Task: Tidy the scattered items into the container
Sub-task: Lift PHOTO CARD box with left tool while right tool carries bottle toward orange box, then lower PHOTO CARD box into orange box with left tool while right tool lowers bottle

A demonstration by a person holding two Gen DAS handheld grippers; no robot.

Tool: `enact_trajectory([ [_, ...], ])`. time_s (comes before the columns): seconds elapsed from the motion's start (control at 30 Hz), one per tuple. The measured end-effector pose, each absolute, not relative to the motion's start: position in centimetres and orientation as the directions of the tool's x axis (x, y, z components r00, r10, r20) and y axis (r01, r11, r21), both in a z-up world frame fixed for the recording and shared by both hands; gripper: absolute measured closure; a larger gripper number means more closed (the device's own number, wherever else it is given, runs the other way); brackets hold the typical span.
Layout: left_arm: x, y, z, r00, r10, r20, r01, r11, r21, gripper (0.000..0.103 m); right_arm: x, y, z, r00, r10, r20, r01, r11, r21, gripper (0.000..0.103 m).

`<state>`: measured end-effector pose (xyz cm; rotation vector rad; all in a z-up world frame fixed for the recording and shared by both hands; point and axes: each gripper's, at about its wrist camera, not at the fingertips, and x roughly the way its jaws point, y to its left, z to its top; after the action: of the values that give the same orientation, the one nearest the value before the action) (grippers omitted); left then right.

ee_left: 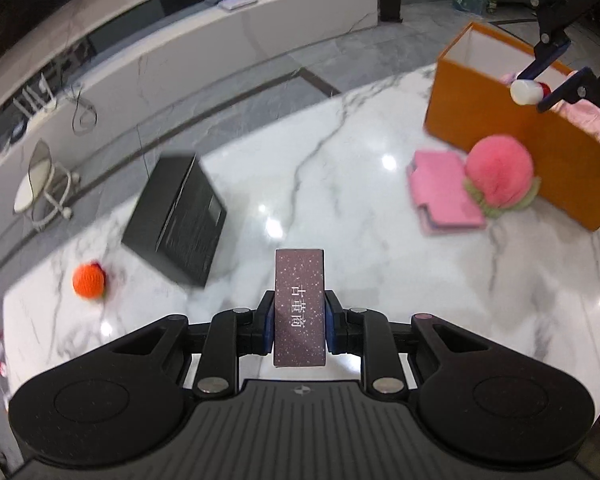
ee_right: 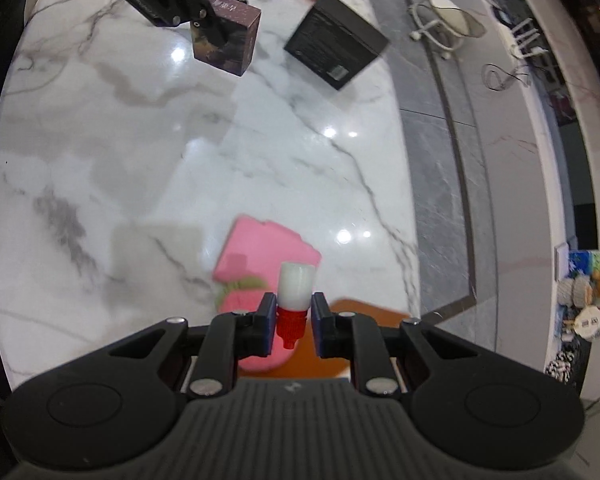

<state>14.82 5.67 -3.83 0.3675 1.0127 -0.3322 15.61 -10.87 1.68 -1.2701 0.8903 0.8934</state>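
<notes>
Container: an orange box [ee_left: 484, 120] with a white inside stands open-topped at the far right of the worktop [ee_left: 340, 184] in the left wrist view; pink fabric [ee_left: 588, 118] shows over its rim.
Small bottle: a white bottle with a red cap [ee_right: 296, 300] is off the worktop, pinched at its red neck by the right claw [ee_right: 294, 320]; in the left wrist view it hangs at the box's near rim [ee_left: 527, 92].
Right claw: pressed in on the bottle, pointing steeply down over the pink things beside the box.
Maroon carton: a speckled maroon box with white lettering [ee_left: 300, 308] is clamped between the blue pads of the left claw [ee_left: 300, 326] — lifted clear of the marble, as the right wrist view shows [ee_right: 226, 36].
Left claw: closed on the carton's two long sides.
Plush peach: a pink plush fruit with green leaves [ee_left: 500, 176] lies against the orange box's front wall.
Pink case: a flat pink wallet-like case [ee_left: 440, 192] lies on the worktop, touching the peach on its left.
Black box: a flat black carton [ee_left: 180, 220] lies near the worktop's left edge, well apart from the container.
Orange ball: a knitted orange ball [ee_left: 89, 280] rests just beside the black box — near the worktop's corner.
Worktop: glossy white marble with grey veins.
</notes>
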Motion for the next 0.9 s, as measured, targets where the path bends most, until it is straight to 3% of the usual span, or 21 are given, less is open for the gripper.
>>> enact_trajectory([
  [0.5, 15.9, -4.3, 4.5, 0.578, -0.104, -0.809, 0.526, 0.805, 0.273, 0.076, 14.1, -20.0, 7.1, 0.475, 0.061, -0.878, -0.871, 0.172, -0.460, 0.083],
  [0.9, 16.4, -15.6, 8.7, 0.587, -0.256, -0.768, 0.653, 0.711, 0.261, 0.076, 13.4, -26.8, 9.0, 0.518, 0.056, -0.853, -0.832, 0.263, -0.488, 0.083],
])
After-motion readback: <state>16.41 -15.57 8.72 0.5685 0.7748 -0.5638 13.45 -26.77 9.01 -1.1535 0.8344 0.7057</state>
